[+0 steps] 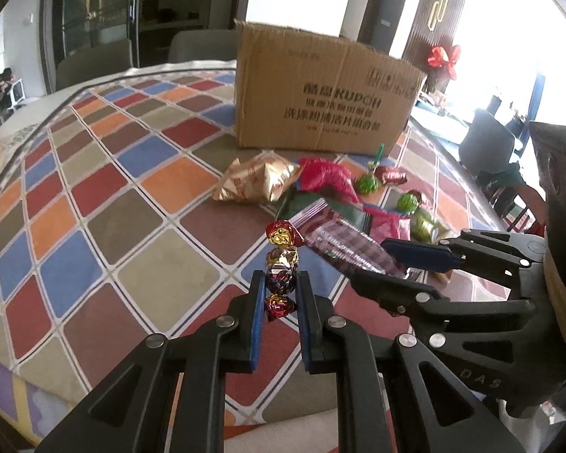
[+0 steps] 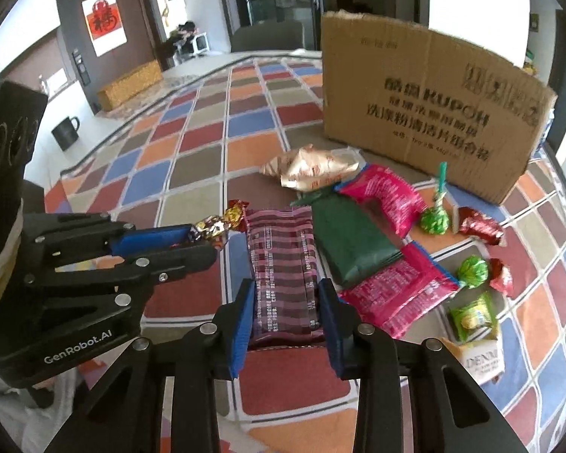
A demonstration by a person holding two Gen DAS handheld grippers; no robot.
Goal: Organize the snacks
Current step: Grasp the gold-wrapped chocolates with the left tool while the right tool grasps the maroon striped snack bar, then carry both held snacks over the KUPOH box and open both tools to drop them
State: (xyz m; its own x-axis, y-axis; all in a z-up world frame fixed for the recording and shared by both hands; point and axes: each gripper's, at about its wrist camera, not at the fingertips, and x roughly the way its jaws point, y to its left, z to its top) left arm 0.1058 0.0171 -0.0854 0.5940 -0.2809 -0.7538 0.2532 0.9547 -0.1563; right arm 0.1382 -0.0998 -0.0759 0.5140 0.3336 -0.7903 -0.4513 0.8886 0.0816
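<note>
1. A cardboard box (image 2: 426, 113) is standing at the back of the desk (image 2: 215, 143).
2. The right gripper (image 2: 286, 315) is clamping a striped snack packet (image 2: 281, 264); it may sag and slip.
3. The left gripper (image 1: 280, 296) is pinching a foil candy string (image 1: 282, 264), which may swing and drop.

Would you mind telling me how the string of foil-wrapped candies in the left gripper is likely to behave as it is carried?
The candy string probably flexes at its twisted links: the left gripper clamps only one piece, the rest stand free. It looks light for its size. Its crinkled foil may slip between the pads.
</note>
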